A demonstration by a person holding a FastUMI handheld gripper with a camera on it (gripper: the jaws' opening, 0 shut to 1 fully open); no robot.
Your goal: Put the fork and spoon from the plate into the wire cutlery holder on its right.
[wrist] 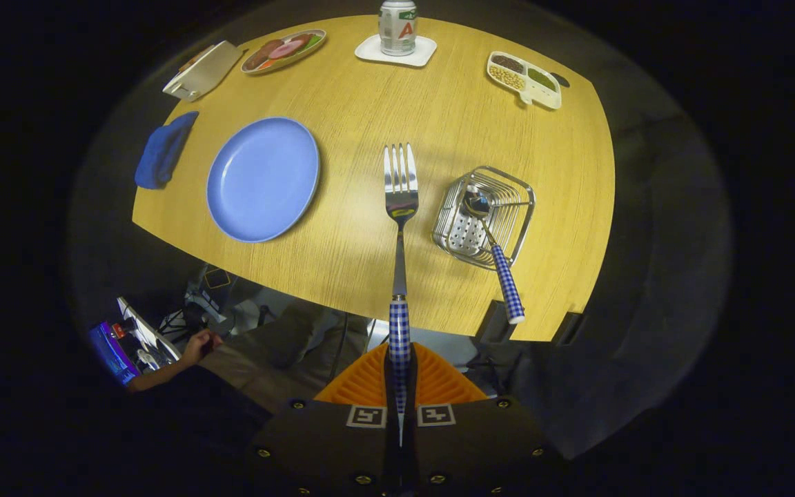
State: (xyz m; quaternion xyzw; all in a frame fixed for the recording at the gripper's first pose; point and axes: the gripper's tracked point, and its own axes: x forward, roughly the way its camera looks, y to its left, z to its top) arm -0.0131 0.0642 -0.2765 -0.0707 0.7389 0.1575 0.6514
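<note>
1. The claw [399, 386] was clenched on the steel fork with the blue-and-white checked handle [401, 228]: both fingers pressed the handle between them, and the shaft and tines stuck straight out ahead, high above the round yellow wooden table [370, 124].

2. The square chrome wire cutlery holder [484, 215] stood ahead of the fingers and off to their right, near the table's closer edge. The matching checked-handled spoon [497, 259] already sat in it, bowl down inside and handle leaning out towards the claw.

3. The round pale-blue plate [263, 179] lay ahead and to the left, with no cutlery on it, so by my reading the fork was the only piece left to place.

4. Likely trouble: the grip sat far back on the handle, so the long free end could swing or pivot between the fingers during the move across, and the tines might then miss the opening.

5. The leaning spoon handle crossed the holder's near side. A fork brought in low from that side could knock it, tip the spoon out, or shove the light holder.

6. The holder looked shallow. A fork let go while tilted could overbalance and topple off, possibly over the nearby table edge.

7. A hand [194, 345] rested below the table, to the left of the fingers.
</note>
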